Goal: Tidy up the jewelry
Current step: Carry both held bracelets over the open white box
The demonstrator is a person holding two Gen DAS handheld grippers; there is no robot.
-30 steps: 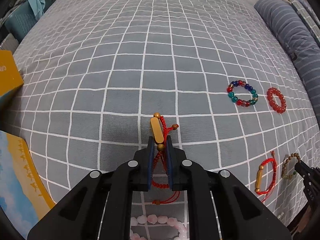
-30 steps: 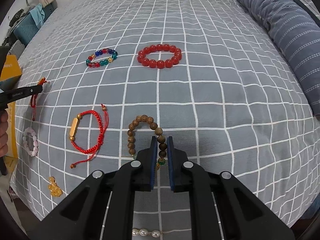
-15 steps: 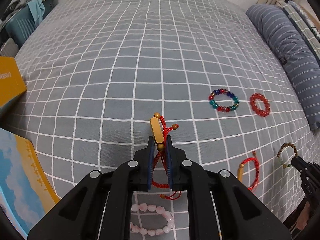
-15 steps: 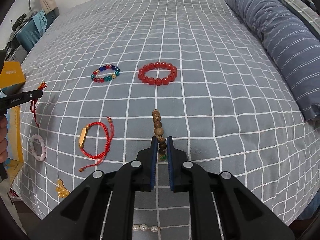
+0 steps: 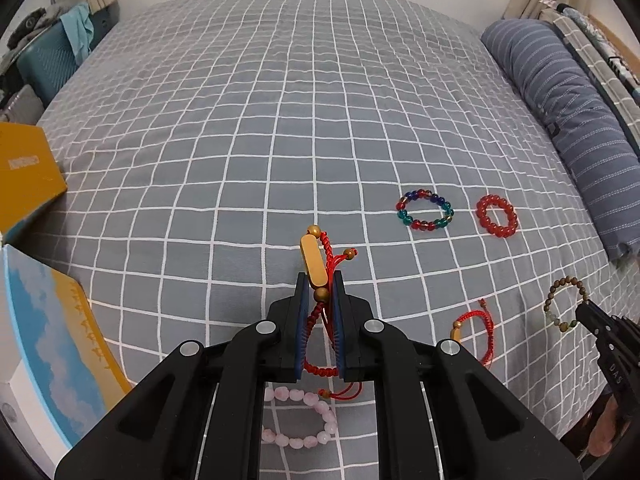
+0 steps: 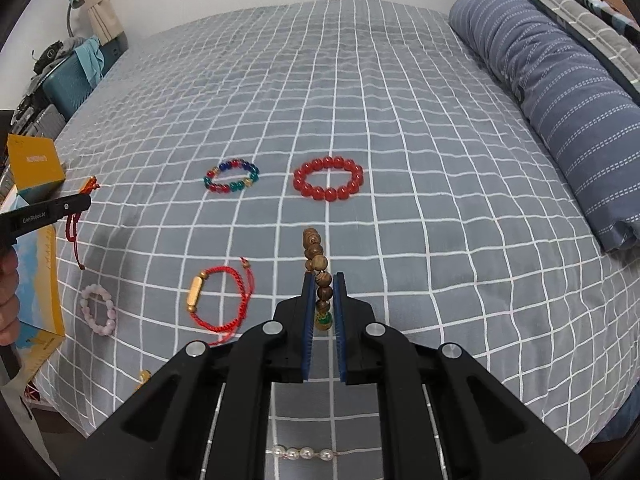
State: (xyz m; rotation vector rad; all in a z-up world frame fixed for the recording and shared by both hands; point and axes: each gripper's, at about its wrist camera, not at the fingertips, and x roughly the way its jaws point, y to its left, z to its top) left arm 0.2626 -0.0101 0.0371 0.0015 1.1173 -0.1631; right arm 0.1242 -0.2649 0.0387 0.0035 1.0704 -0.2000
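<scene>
My left gripper (image 5: 319, 280) is shut on a red cord bracelet with a gold bar (image 5: 313, 261) and holds it above the grey checked bedspread (image 5: 280, 120). My right gripper (image 6: 322, 280) is shut on a brown wooden bead bracelet (image 6: 316, 258), lifted off the bed. On the bed lie a second red cord bracelet (image 6: 224, 300), a multicolour bead bracelet (image 6: 231, 176), a red bead bracelet (image 6: 328, 178) and a pink bead bracelet (image 6: 98, 310). A pearl strand (image 6: 302, 453) lies under the right gripper.
An orange box (image 5: 28, 176) and a blue-and-yellow box lid (image 5: 52, 340) sit at the bed's left edge. A striped blue pillow (image 6: 560, 92) lies along the right side. A teal crate (image 6: 76, 80) stands beyond the far left corner.
Both grippers have risen and pulled back from the bed with their bracelets. The wooden bead bracelet went from lying on the bedspread to hanging lifted in the right gripper.
</scene>
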